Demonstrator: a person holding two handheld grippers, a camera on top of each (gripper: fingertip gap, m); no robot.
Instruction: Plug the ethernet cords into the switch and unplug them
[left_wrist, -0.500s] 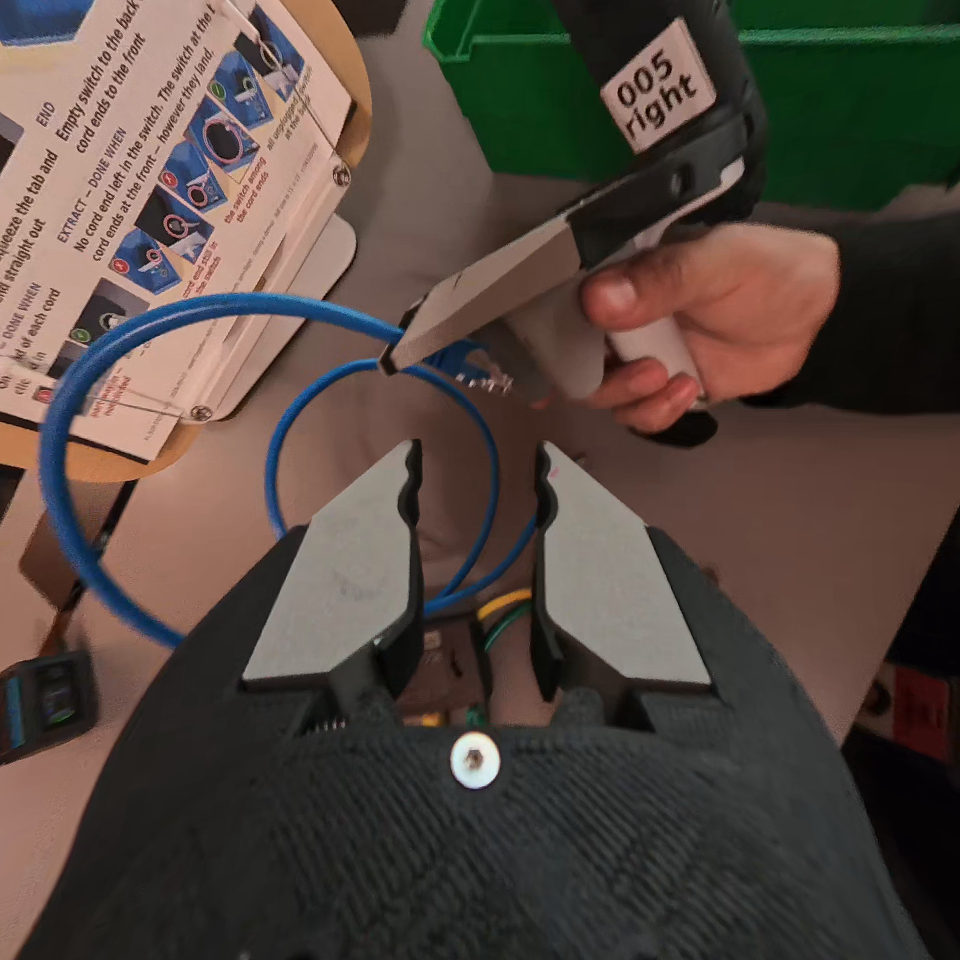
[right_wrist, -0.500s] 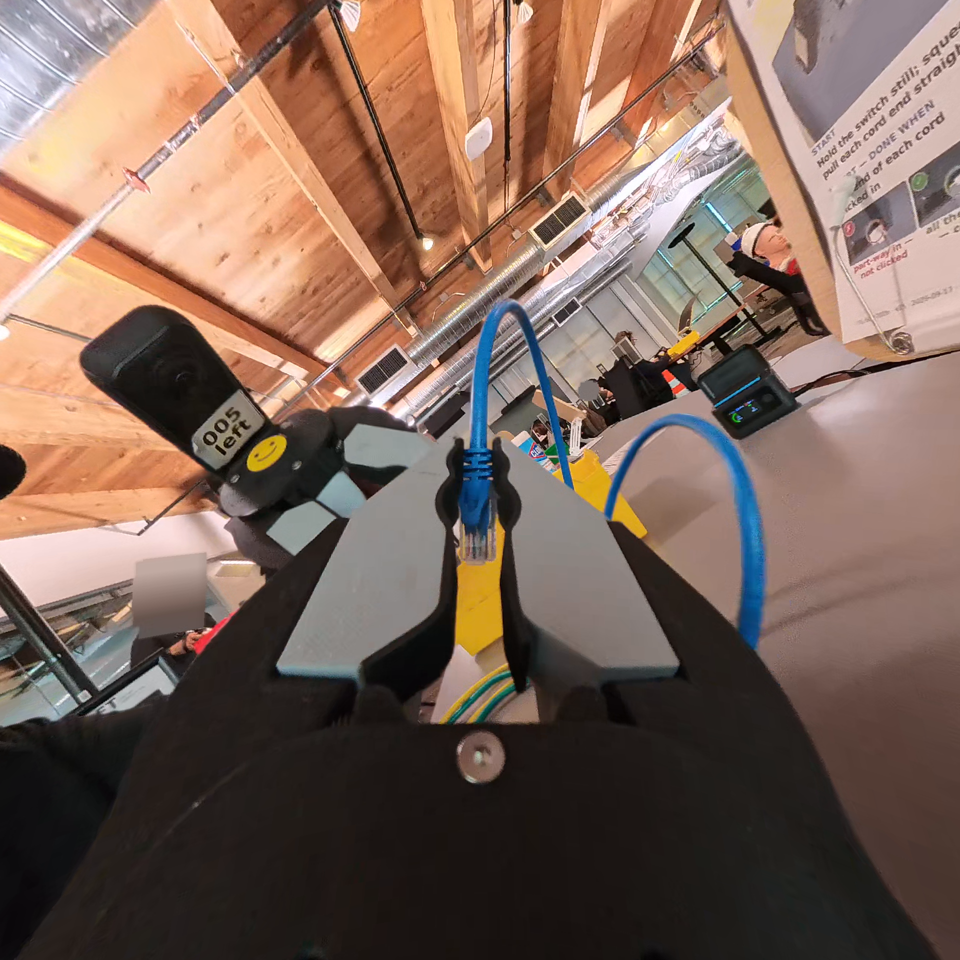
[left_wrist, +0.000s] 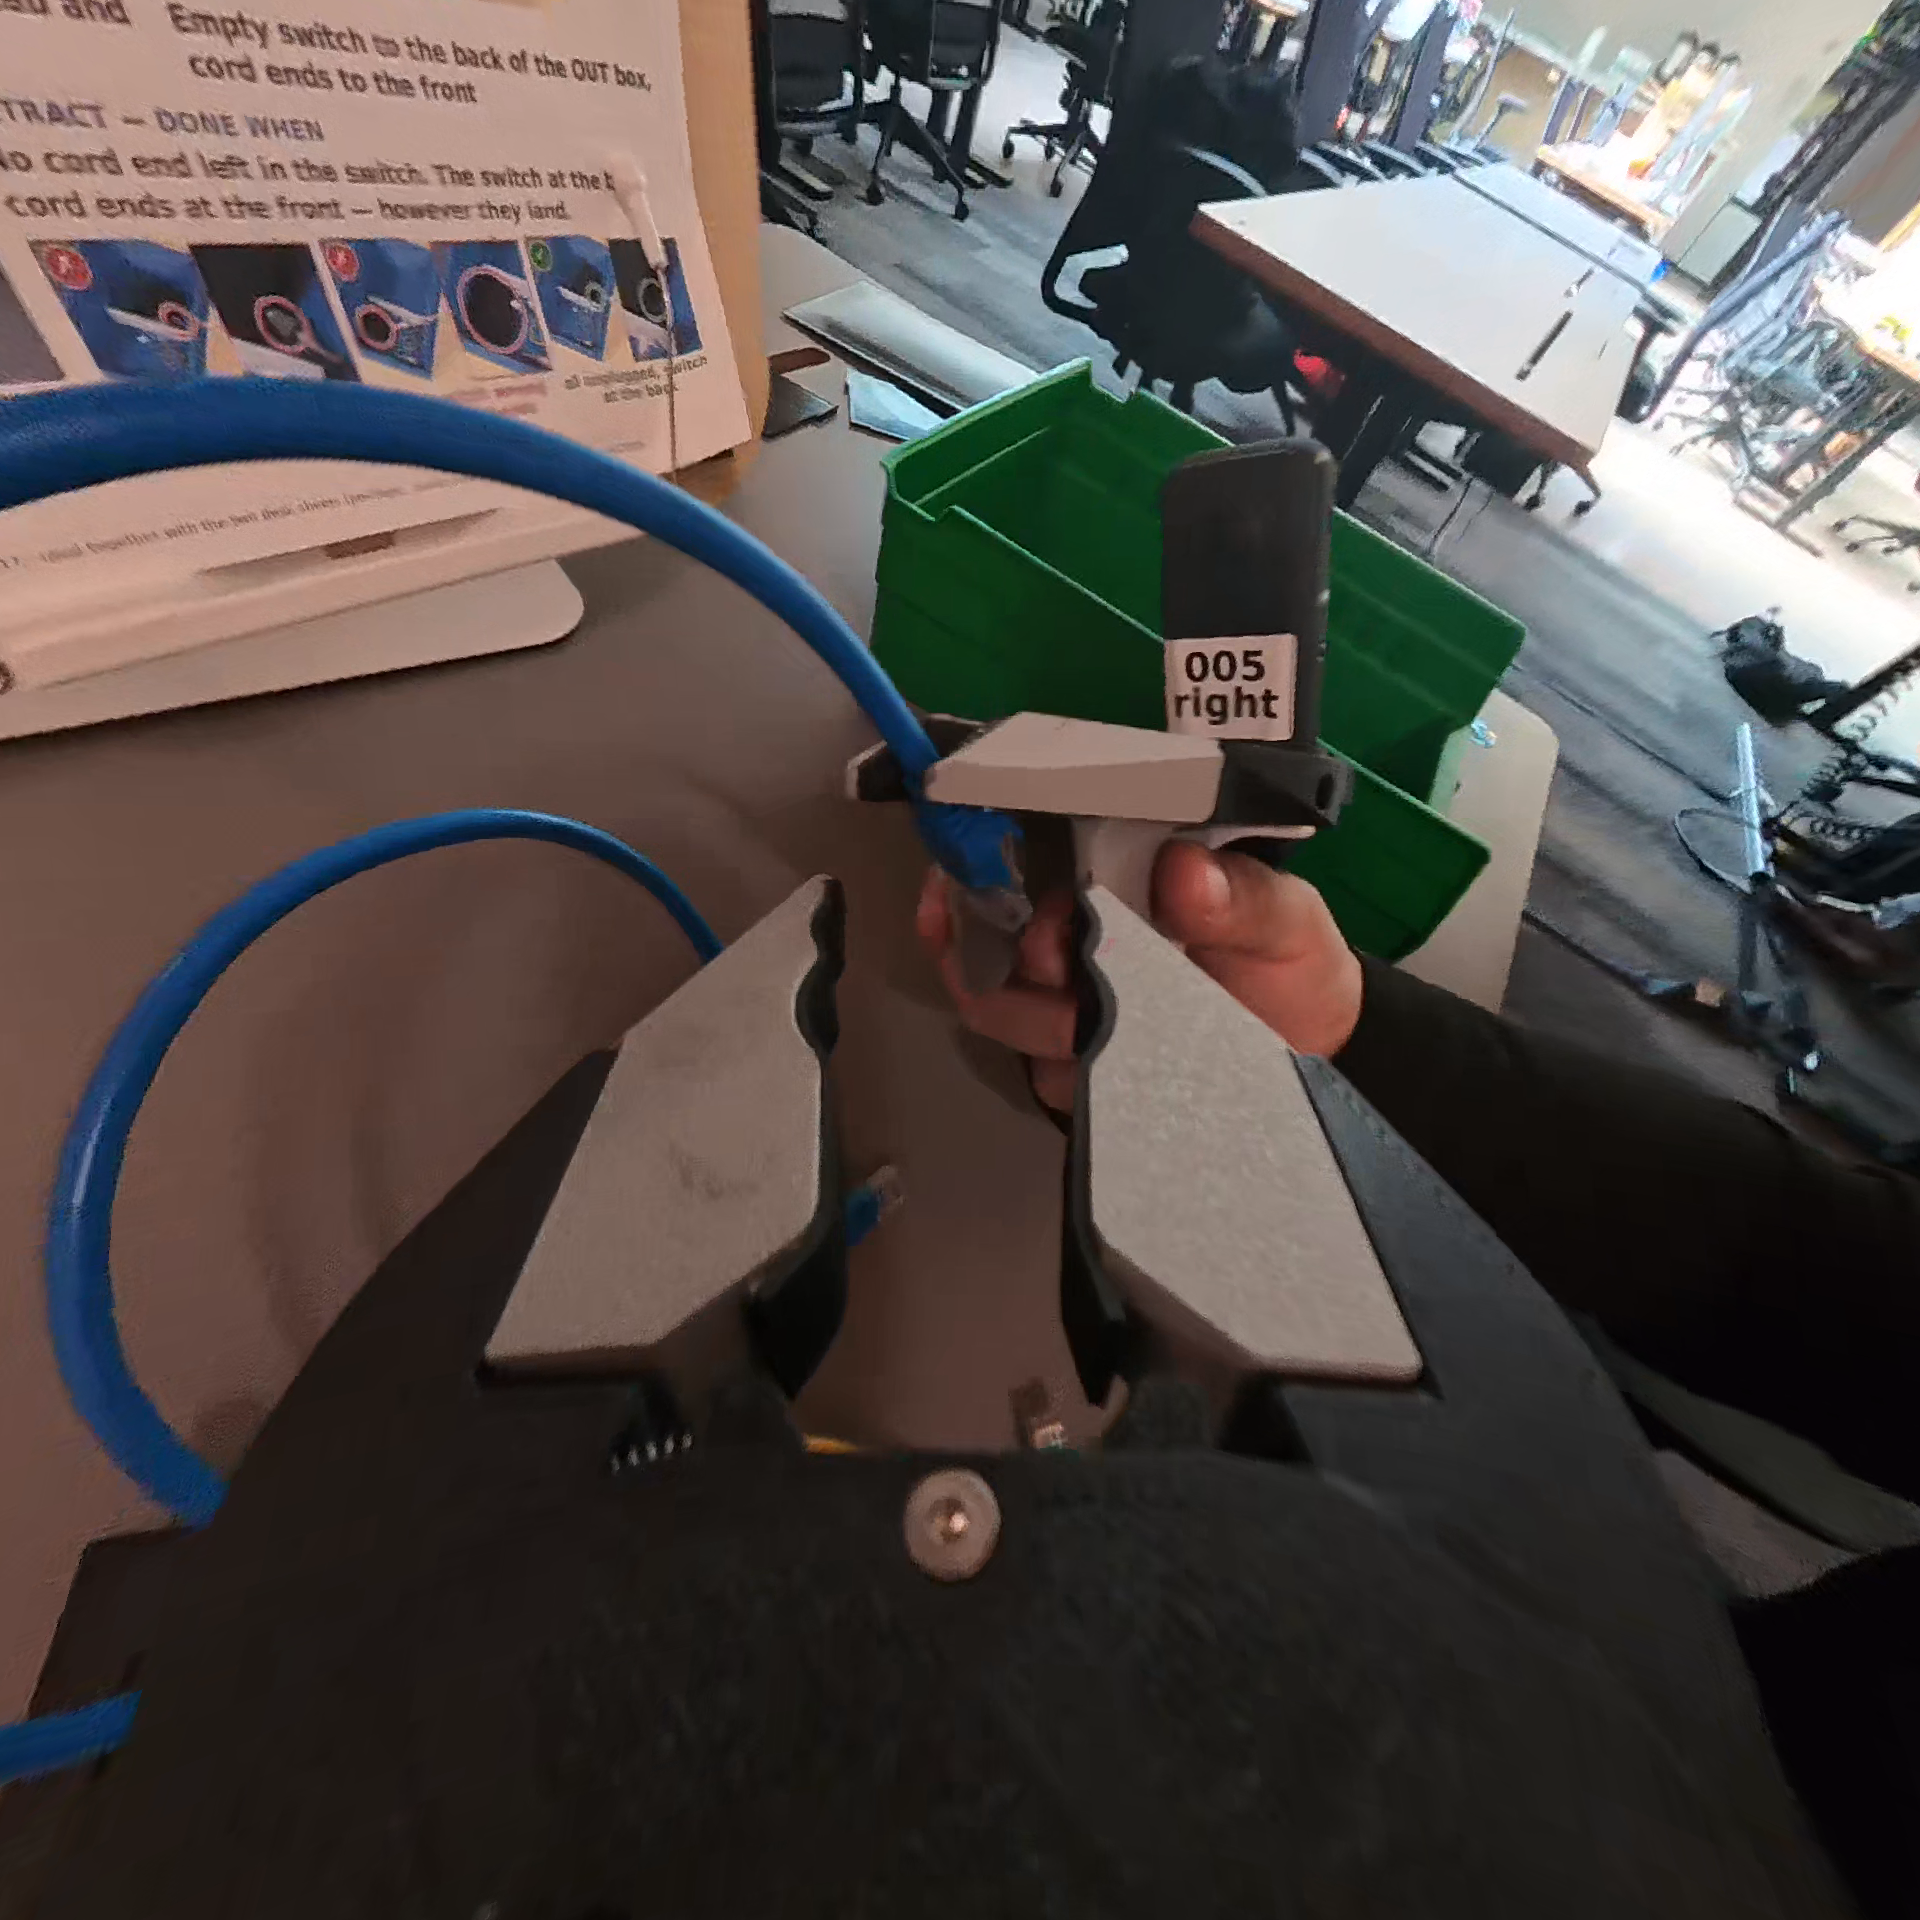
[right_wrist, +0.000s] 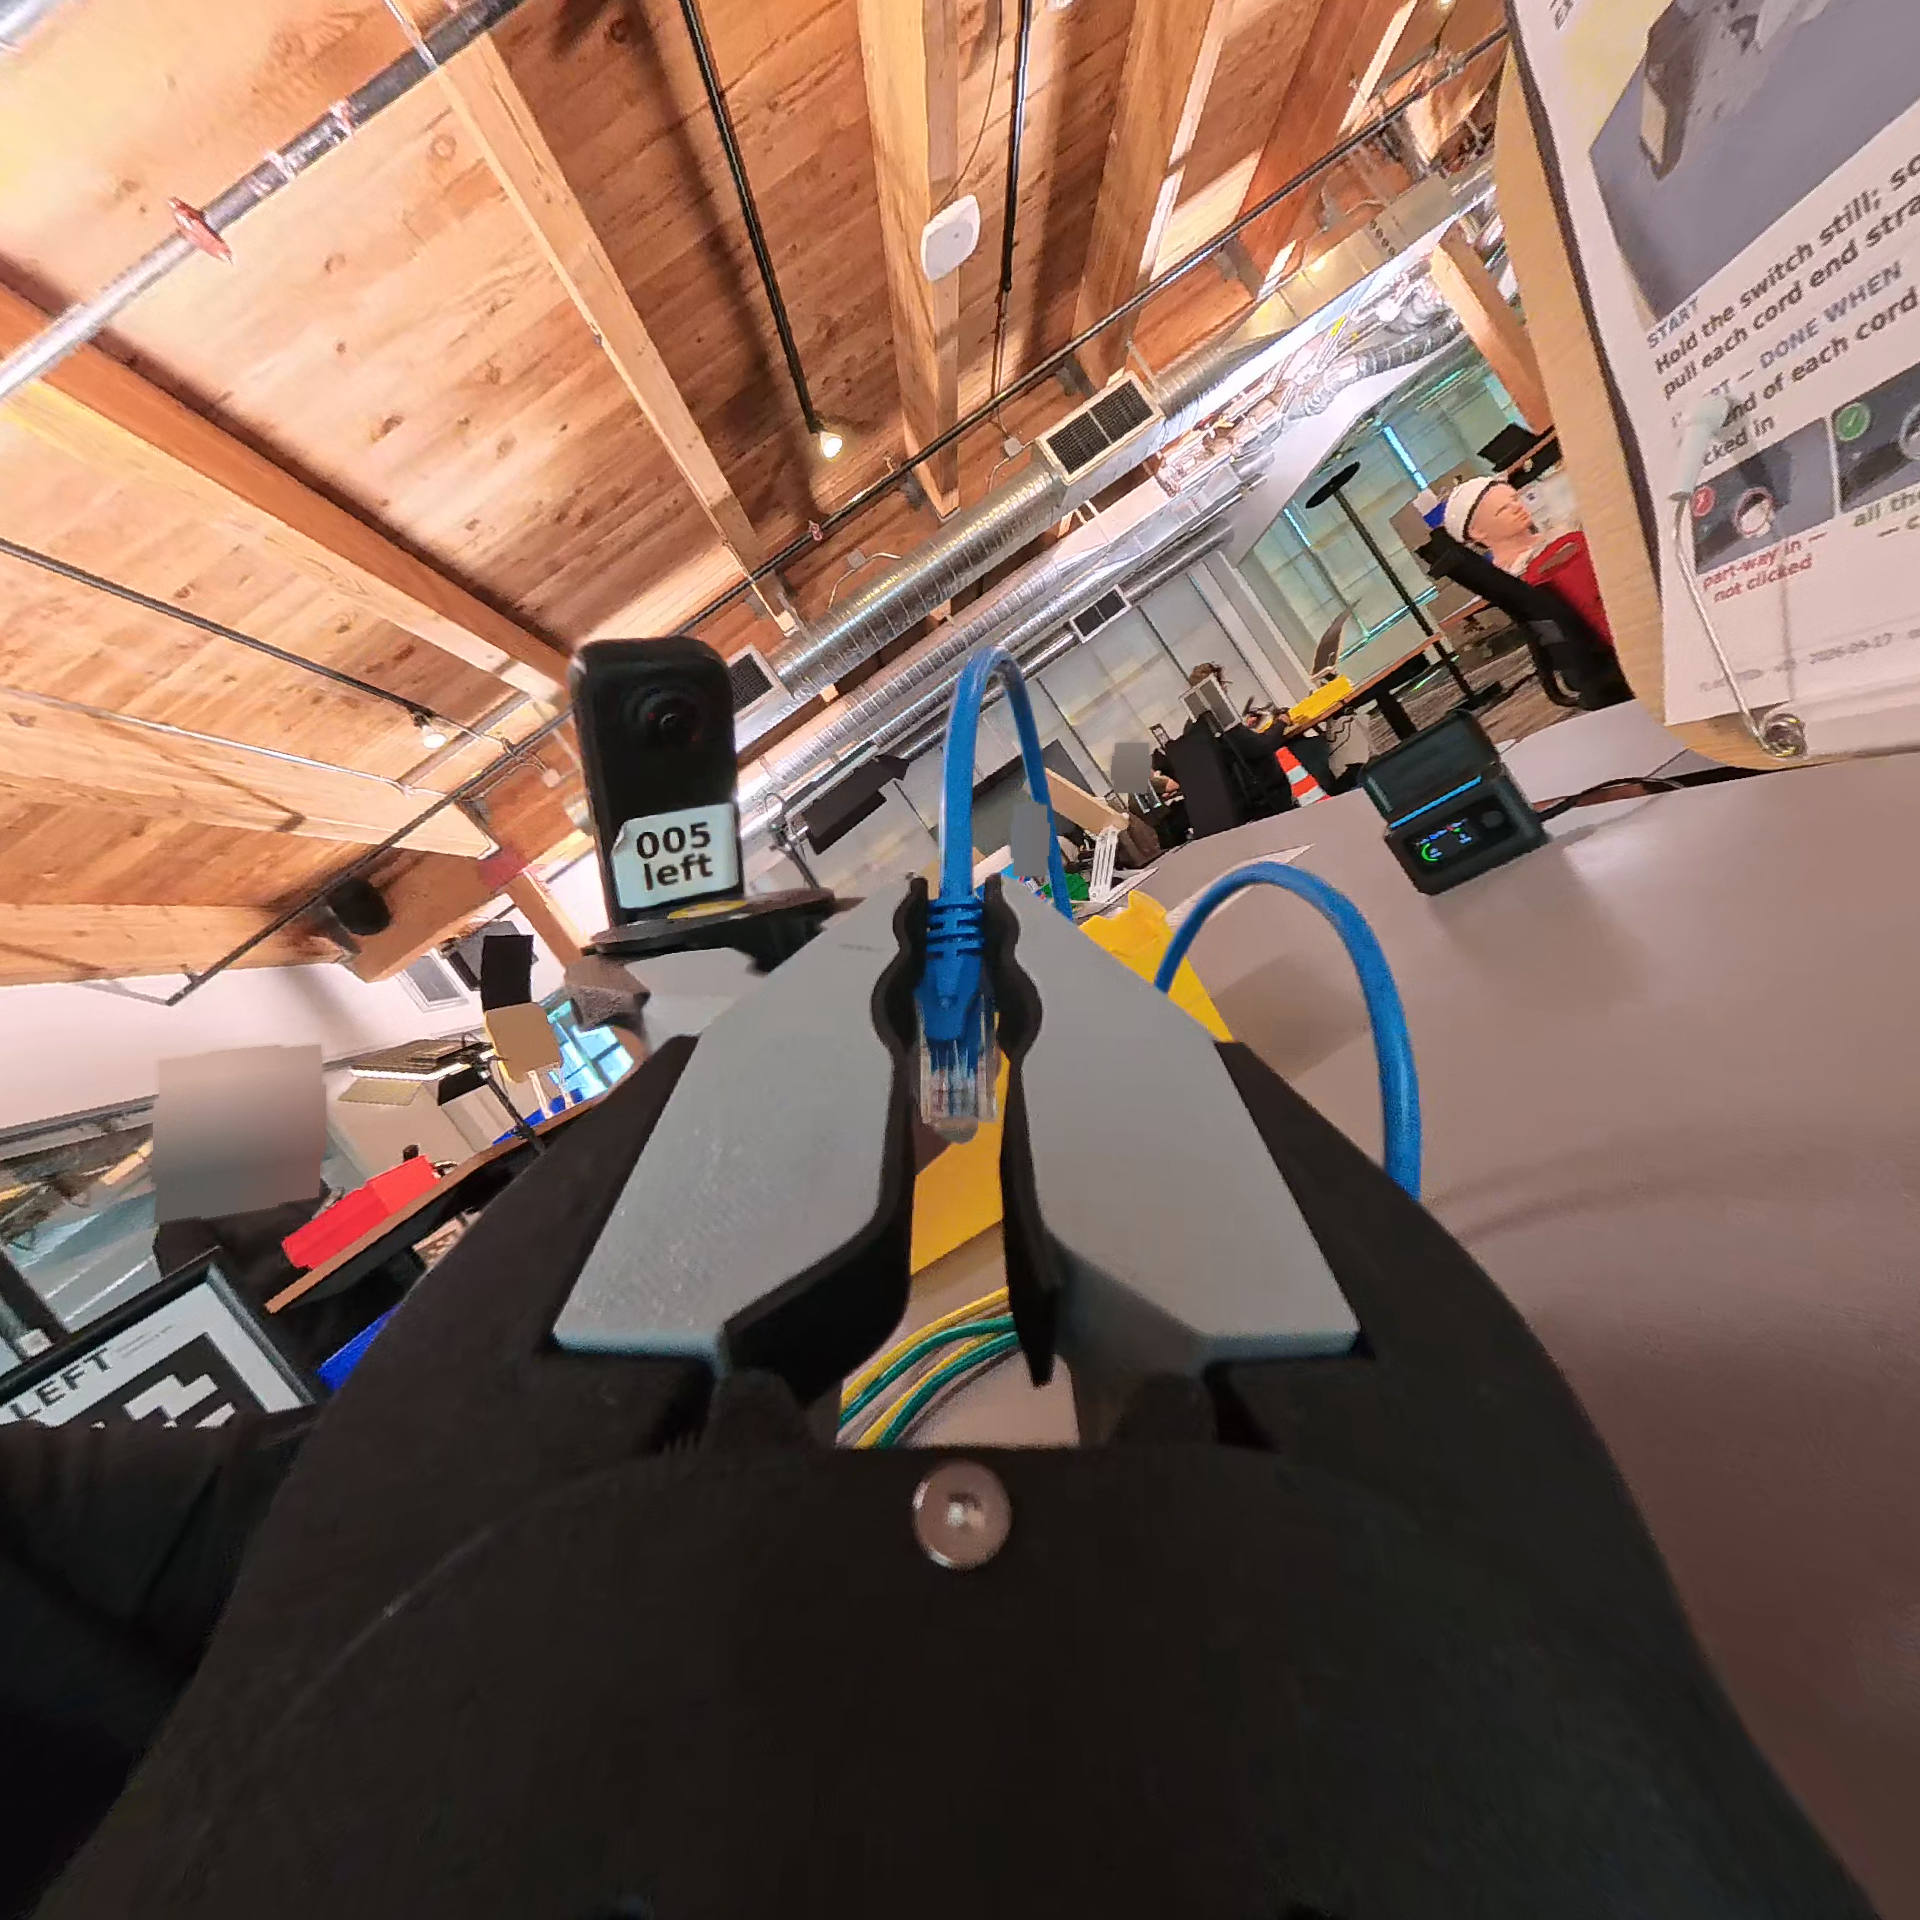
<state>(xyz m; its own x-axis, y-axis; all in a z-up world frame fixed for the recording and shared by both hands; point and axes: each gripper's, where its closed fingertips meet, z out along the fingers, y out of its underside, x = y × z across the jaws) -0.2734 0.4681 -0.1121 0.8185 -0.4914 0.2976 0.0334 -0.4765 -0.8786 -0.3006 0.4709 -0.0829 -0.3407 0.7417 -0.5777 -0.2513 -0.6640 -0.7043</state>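
Right gripper (right_wrist: 954, 914) raised off the counter (right_wrist: 1662, 1039), tilted up toward the ceiling; jaws pinching the blue ethernet cord (right_wrist: 951, 945) by its ribbed boot, clear plug end pointing back toward the camera. From the left wrist view the same gripper (left_wrist: 914, 779) sits level, a hand (left_wrist: 1247, 935) on its grip, plug (left_wrist: 977, 842) hanging down below the fingers. Cord arcs away from the grip in a broad loop (left_wrist: 416, 436), a 2nd loop (left_wrist: 125, 1091) lying on the counter. Left gripper (left_wrist: 951, 914) low over the counter, jaws spread, nothing between them; a 2nd plug end (left_wrist: 868, 1205) shows on the counter in the gap. Green bin (left_wrist: 1039, 582) behind the right gripper, instruction sheet (left_wrist: 364, 208) upright at left. Small black device (right_wrist: 1455, 831) with lit screen on the counter. Switch not identifiable in either view.
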